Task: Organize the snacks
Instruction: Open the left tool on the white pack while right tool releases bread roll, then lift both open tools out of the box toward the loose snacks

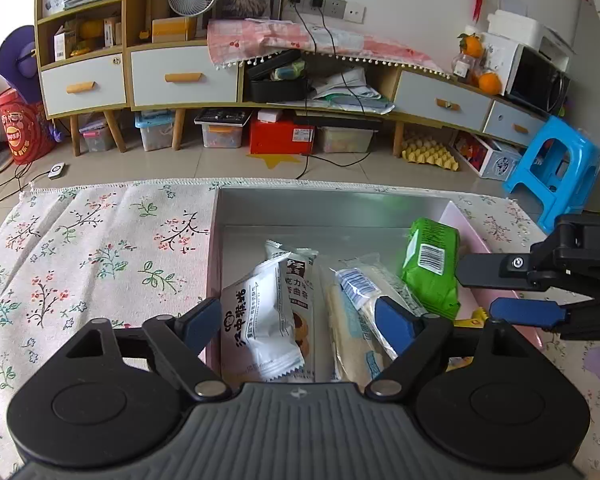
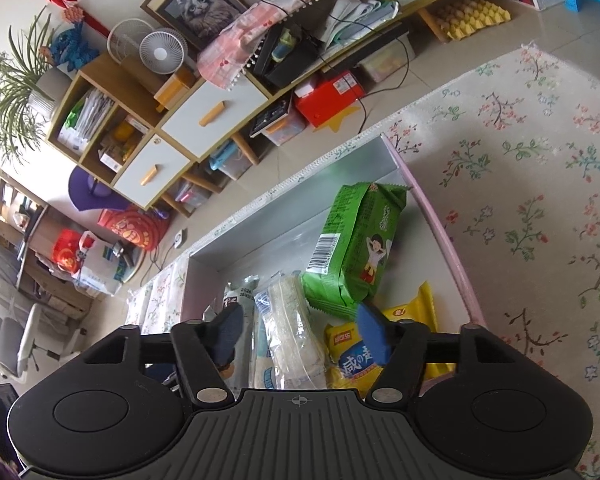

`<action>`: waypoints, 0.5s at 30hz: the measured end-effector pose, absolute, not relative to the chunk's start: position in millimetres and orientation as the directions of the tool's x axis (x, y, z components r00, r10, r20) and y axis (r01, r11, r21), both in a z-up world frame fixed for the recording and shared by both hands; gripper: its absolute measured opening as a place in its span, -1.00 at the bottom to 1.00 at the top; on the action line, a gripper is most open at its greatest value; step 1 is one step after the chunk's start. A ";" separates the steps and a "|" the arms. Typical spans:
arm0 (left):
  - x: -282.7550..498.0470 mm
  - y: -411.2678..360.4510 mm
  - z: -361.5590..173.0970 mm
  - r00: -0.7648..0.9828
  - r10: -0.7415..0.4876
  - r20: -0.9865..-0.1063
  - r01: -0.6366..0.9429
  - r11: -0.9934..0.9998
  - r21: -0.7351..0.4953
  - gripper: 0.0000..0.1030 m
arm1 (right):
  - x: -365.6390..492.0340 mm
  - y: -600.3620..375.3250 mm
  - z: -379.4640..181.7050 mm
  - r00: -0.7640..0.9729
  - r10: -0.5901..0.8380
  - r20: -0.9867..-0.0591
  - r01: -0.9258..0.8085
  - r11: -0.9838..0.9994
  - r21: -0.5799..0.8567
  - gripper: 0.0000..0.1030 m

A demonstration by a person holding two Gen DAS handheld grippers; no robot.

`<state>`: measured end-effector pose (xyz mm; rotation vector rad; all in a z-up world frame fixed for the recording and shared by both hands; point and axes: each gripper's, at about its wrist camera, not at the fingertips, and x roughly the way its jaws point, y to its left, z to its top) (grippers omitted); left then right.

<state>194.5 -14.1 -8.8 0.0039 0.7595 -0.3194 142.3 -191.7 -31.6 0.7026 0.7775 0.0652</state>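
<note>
One box [image 1: 332,204], five snack packs (one green [image 2: 352,240]), two grippers [image 1: 300,324]

Materials, snack box on cloth-covered surface

Pink rectangular box [image 1: 466,226], dull silvery metallic lining; glossy crinkled green plastic snack packet [image 2: 354,246]; matt woven floral tablecloth [image 1: 100,248]; tools' ribbed matt black plastic.

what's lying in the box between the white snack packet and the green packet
A clear-wrapped pale cracker pack lies between the white packet and the green packet, shown in the left wrist view.

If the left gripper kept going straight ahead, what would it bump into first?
Probably the white snack packet lying in the box. It sits right between the open fingers of the left gripper, with the brown cookie packet just behind. How far away it is stays hard to judge.
</note>
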 end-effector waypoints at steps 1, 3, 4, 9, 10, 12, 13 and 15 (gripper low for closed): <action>191.8 -13.2 -6.8 0.679 -0.283 -0.678 0.286 0.952 -0.111 0.65 | 140.9 -191.2 -29.3 0.723 0.299 -0.622 0.190 0.781 0.596 0.35; 185.2 -10.4 -2.0 0.681 -0.285 -0.674 0.290 0.951 -0.108 0.76 | 137.0 -191.2 -25.0 0.725 0.295 -0.622 0.178 0.792 0.584 0.47; 182.0 -8.6 0.9 0.684 -0.284 -0.672 0.294 0.950 -0.102 0.83 | 135.3 -189.8 -22.7 0.724 0.296 -0.623 0.168 0.800 0.576 0.51; 168.2 8.9 11.2 0.693 -0.263 -0.671 0.262 0.959 -0.105 0.94 | 122.1 -182.4 -6.4 0.724 0.287 -0.627 0.101 0.855 0.508 0.61; 164.5 12.3 12.5 0.693 -0.258 -0.674 0.251 0.962 -0.110 0.95 | 118.1 -181.2 -2.4 0.729 0.282 -0.624 0.092 0.863 0.498 0.61; 156.5 20.7 15.0 0.692 -0.245 -0.679 0.233 0.966 -0.111 0.99 | 109.4 -178.5 4.9 0.740 0.274 -0.614 0.072 0.875 0.478 0.71; 152.8 24.3 16.0 0.693 -0.238 -0.681 0.225 0.968 -0.109 0.99 | 104.9 -176.5 8.5 0.746 0.267 -0.610 0.065 0.882 0.466 0.74; 145.8 30.3 17.7 0.691 -0.224 -0.688 0.213 0.972 -0.103 0.99 | 95.8 -171.1 14.9 0.755 0.254 -0.604 0.047 0.898 0.437 0.78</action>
